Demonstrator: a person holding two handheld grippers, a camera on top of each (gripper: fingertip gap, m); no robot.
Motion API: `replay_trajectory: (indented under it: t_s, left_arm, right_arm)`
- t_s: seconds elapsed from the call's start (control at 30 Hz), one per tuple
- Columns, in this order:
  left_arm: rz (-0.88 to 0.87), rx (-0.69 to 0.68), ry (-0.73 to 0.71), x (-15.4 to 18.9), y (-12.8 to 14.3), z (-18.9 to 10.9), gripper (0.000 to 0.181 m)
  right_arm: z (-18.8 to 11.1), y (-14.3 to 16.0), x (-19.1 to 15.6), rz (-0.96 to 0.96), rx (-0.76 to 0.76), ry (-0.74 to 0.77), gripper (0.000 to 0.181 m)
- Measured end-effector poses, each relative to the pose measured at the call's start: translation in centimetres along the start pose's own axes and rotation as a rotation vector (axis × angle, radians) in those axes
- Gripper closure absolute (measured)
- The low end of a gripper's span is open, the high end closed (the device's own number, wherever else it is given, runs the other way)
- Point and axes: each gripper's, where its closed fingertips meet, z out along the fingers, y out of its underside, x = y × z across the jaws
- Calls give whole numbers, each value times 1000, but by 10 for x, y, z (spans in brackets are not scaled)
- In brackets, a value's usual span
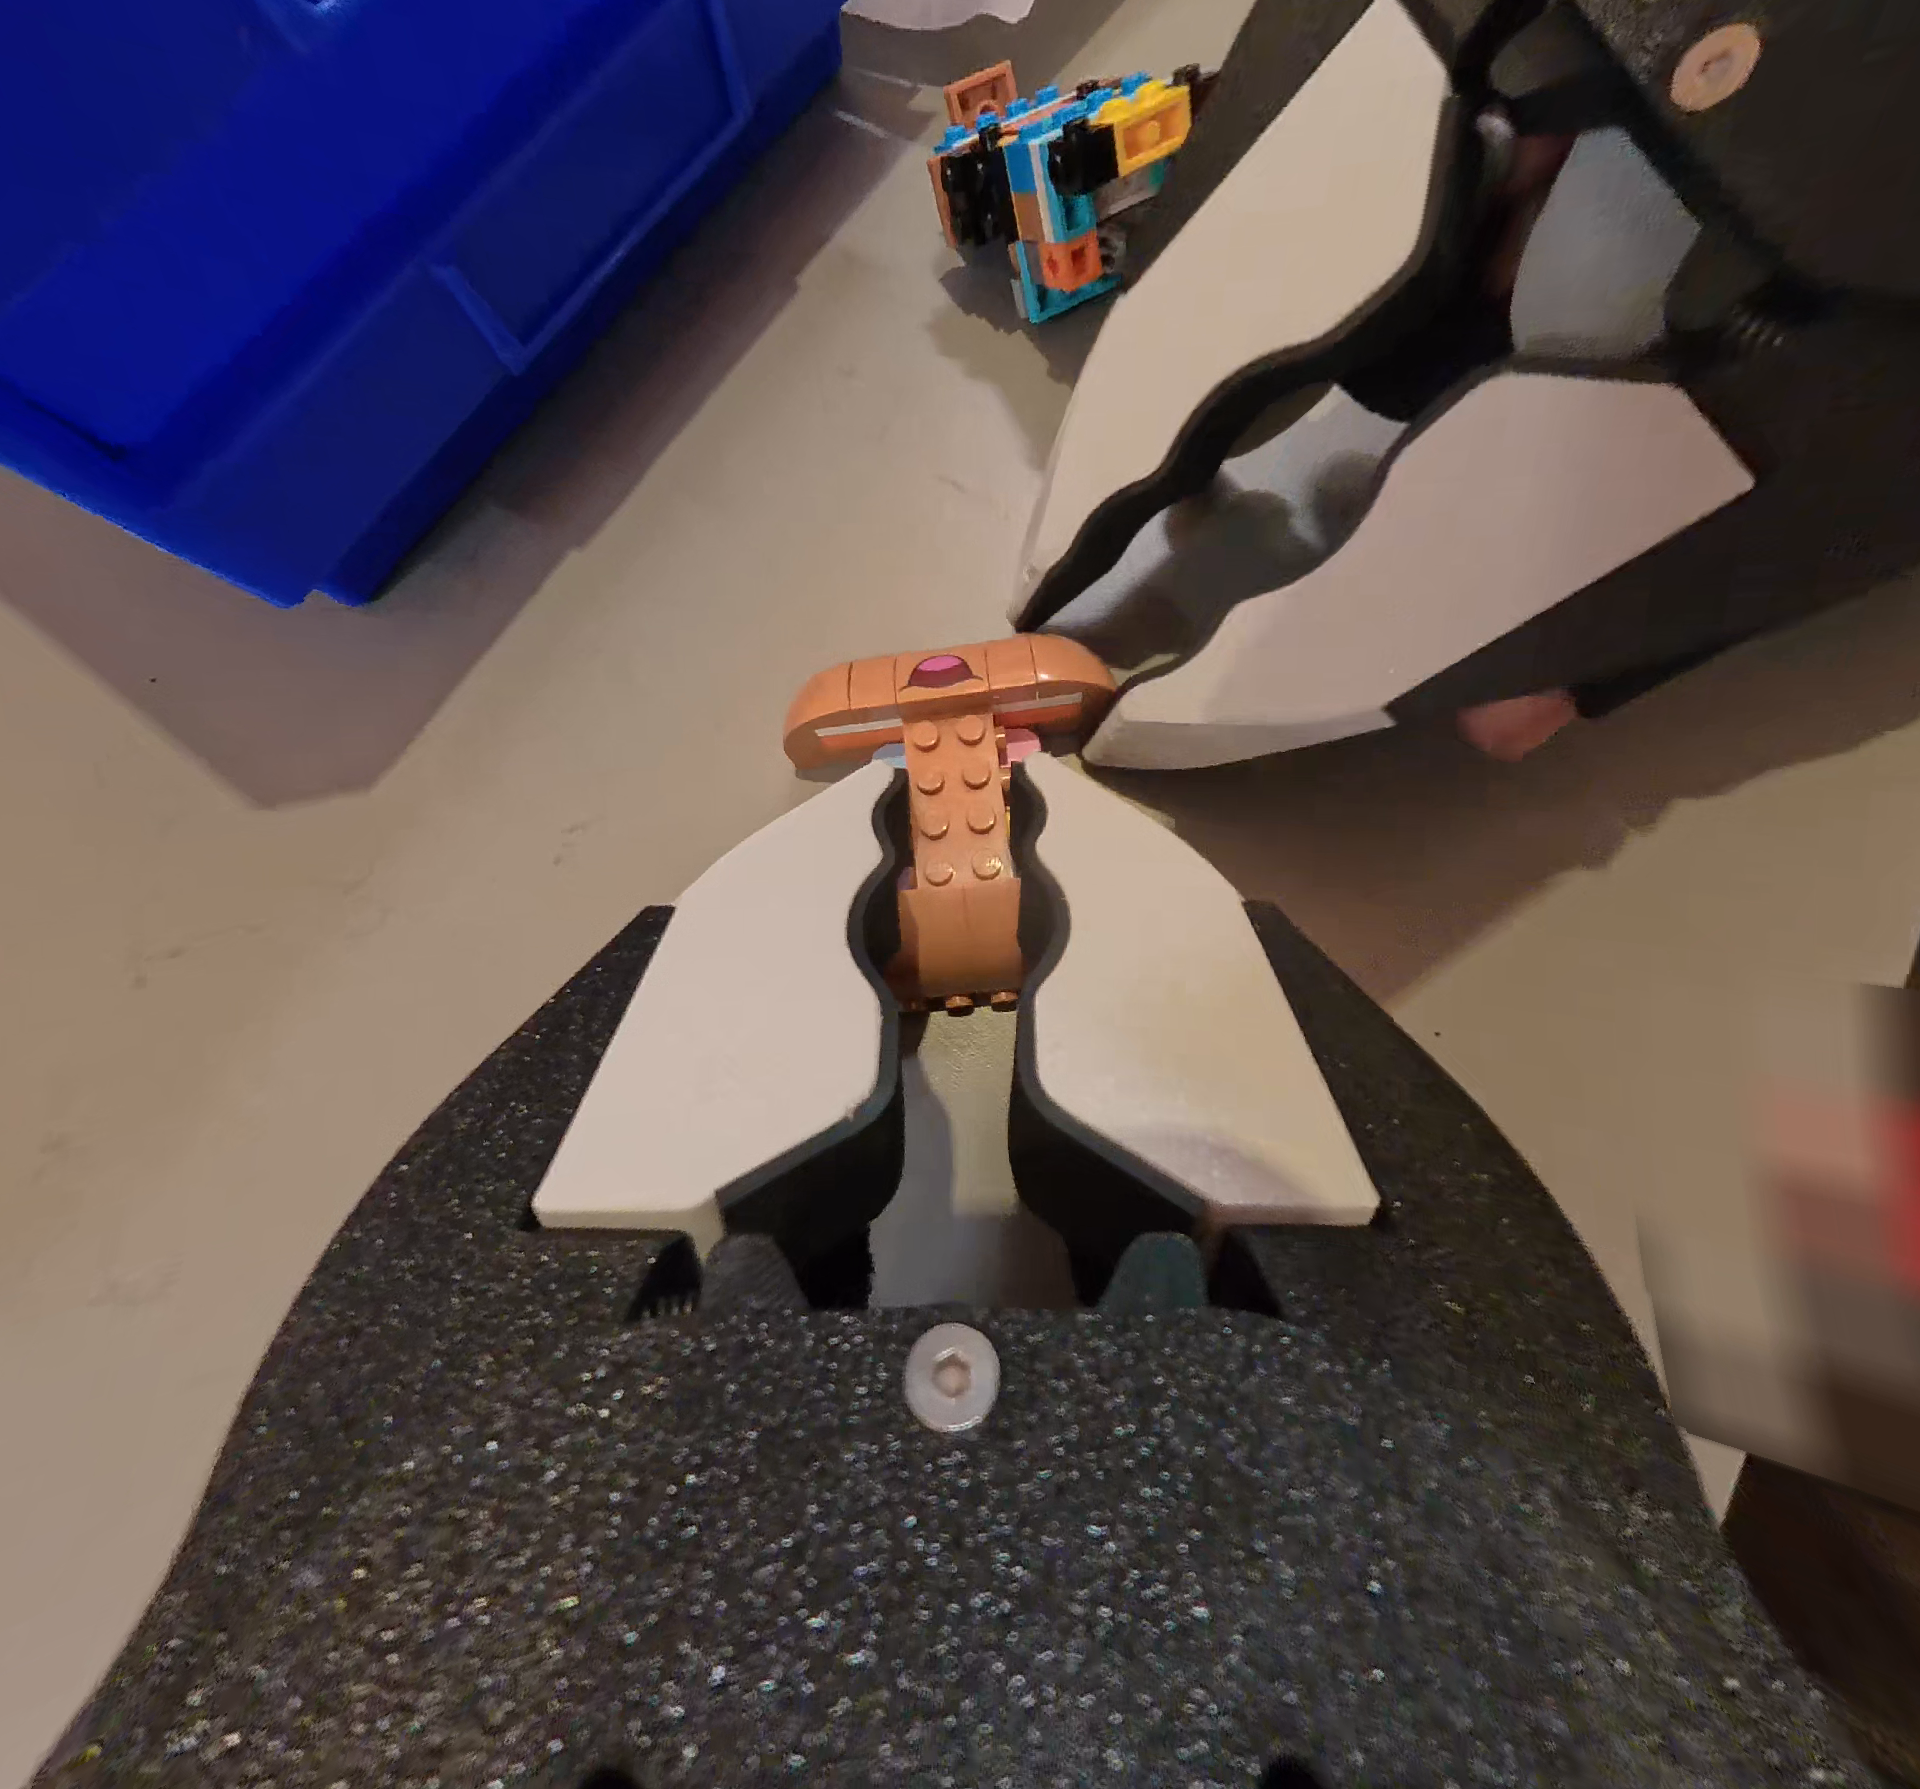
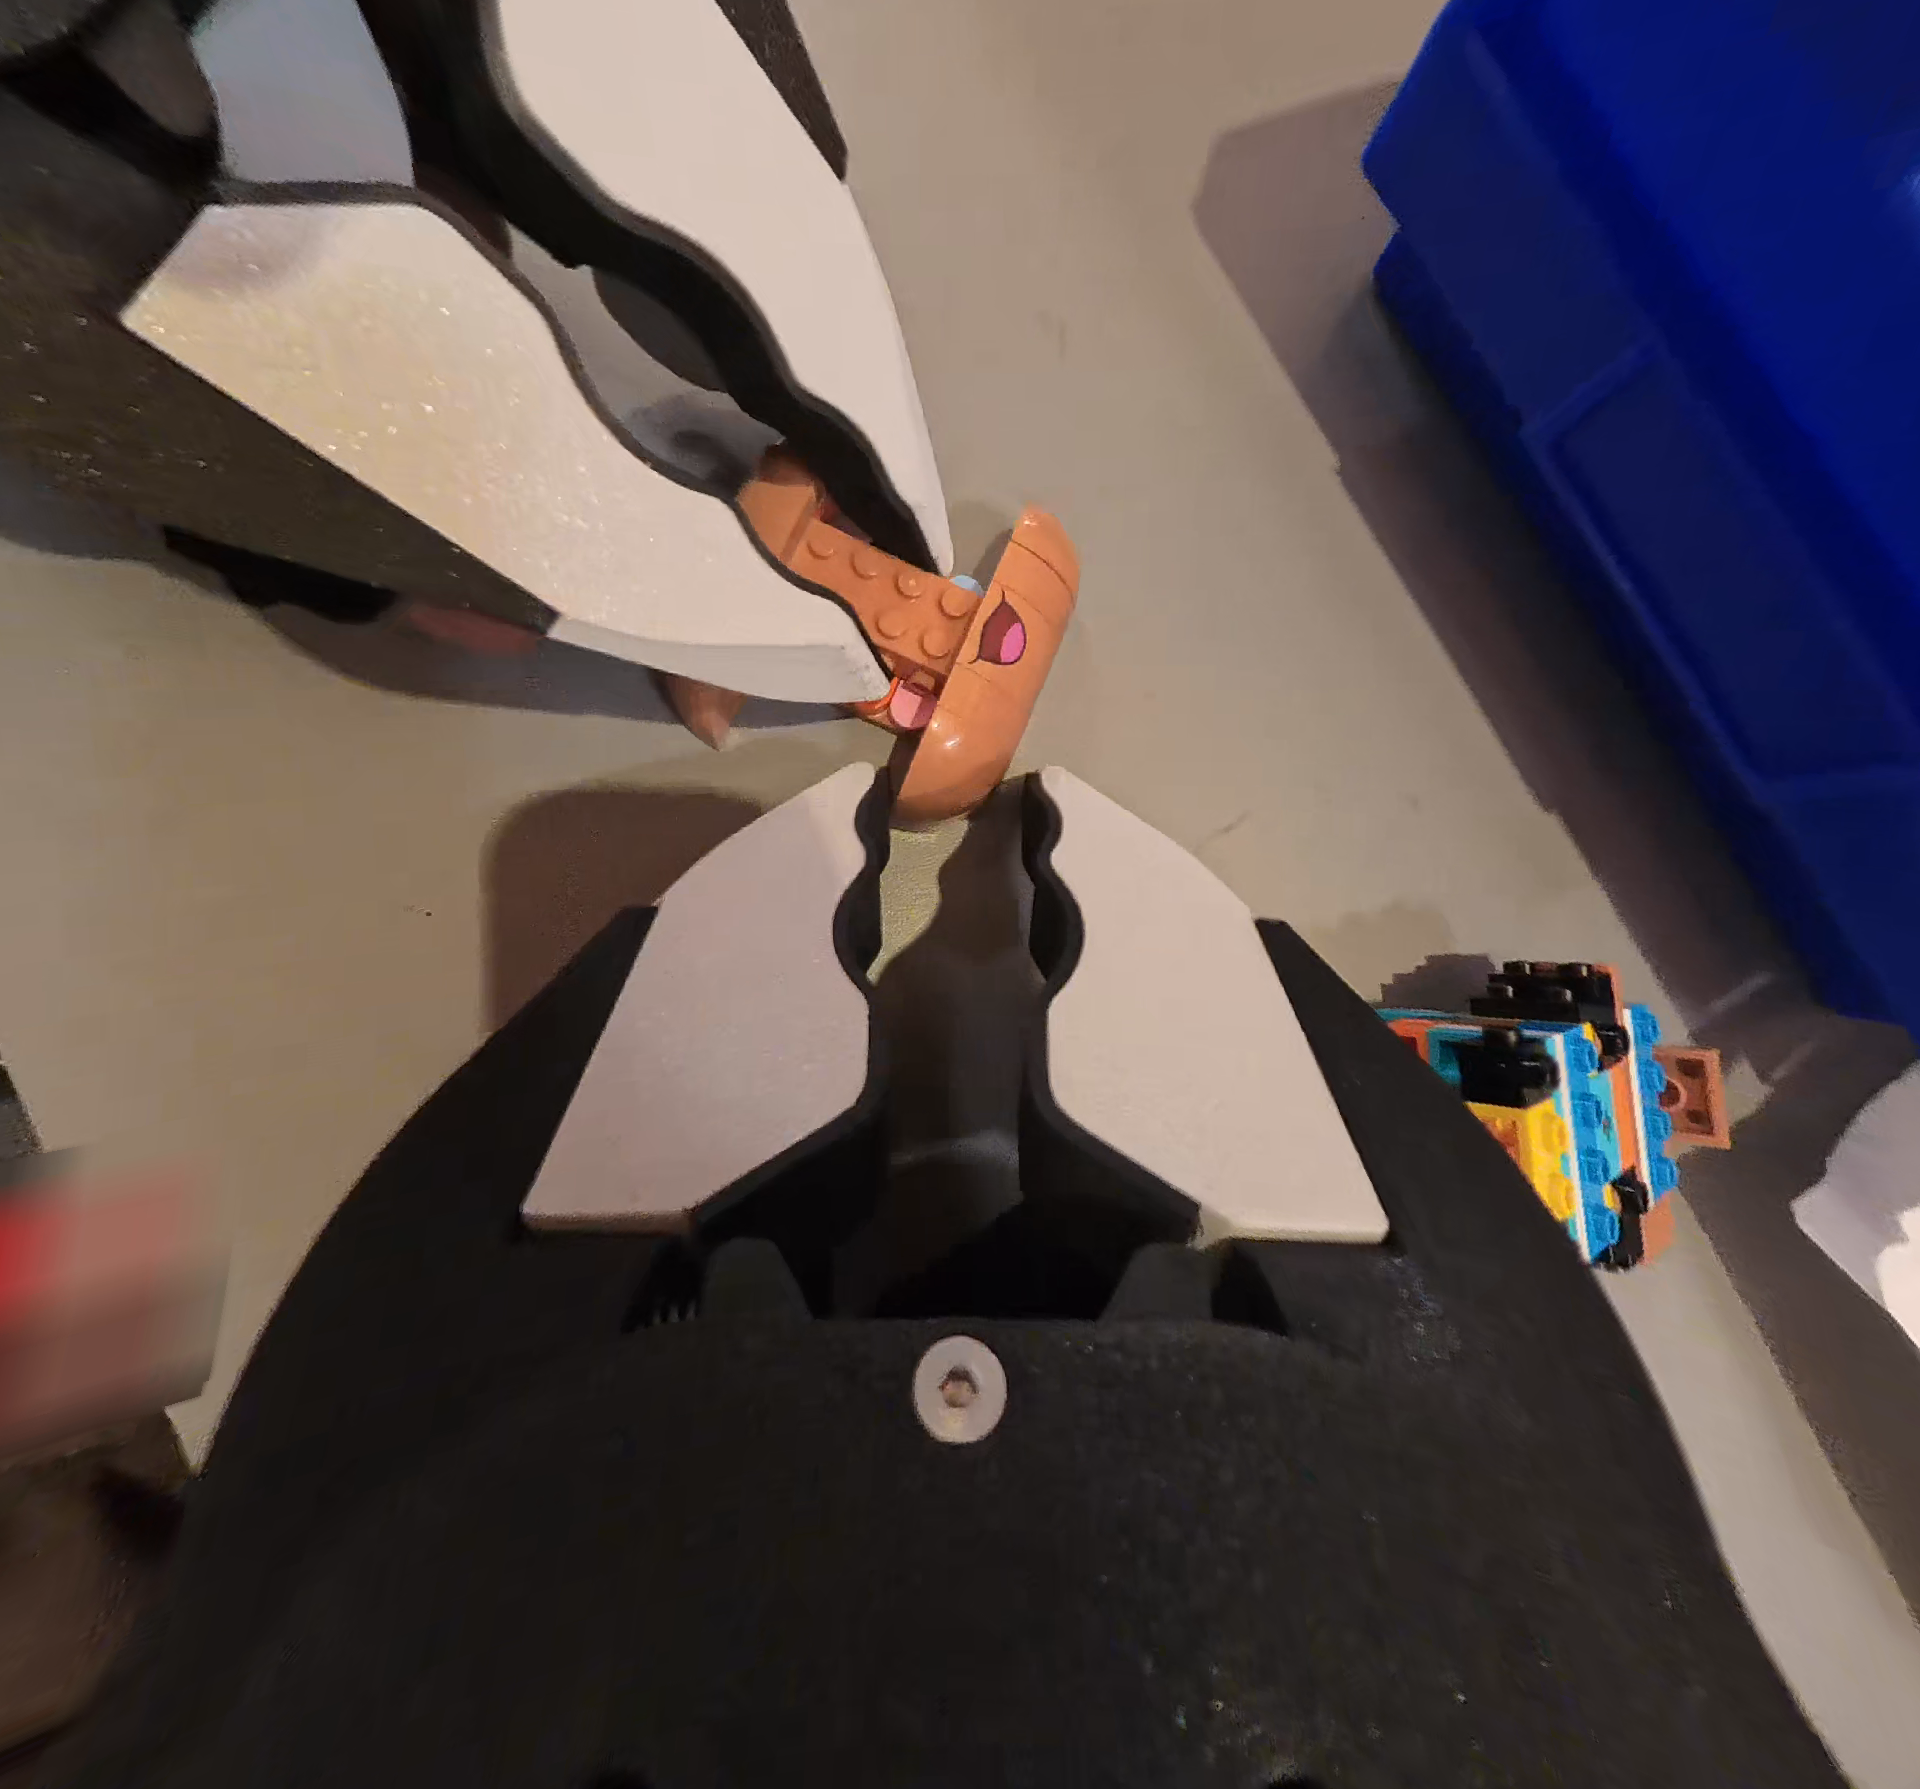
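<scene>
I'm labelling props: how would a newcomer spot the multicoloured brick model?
Start at the blue bin on the grey table. Just beside its corner lies the multicoloured brick model, apart from both grippers. Unlike the tan brick piece in the left gripper, it mixes blue, orange, yellow and black.

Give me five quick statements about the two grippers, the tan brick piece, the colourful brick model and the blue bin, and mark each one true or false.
1. The left gripper is shut on the stem of the tan brick piece. True.
2. The right gripper holds the multicoloured brick model. False: the model lies by itself on the grey table, apart from both grippers.
3. The right gripper's fingertips sit at one rounded end of the tan piece's crossbar, with a gap between them. True.
4. The blue bin stands on the multicoloured model. False: bin and model stand side by side on the table.
5. The tan piece lies inside the blue bin. False: it is held outside it, over the table.
</scene>
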Motion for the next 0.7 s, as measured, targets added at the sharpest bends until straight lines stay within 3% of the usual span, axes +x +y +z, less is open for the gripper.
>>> replay_trajectory:
  t_s: [0.23,0.57,0.7]
  left_arm:
    - [-3,14,7,1,0,-3,163]
    - [55,-3,-9,5,2,-1,163]
    - [30,2,13,5,2,-2,163]
  right_arm:
    - [-1,-1,-4,-90,-47,65,161]
    - [-5,2,-7,53,-20,-183,161]
    - [-6,-1,-8,53,19,-216,161]
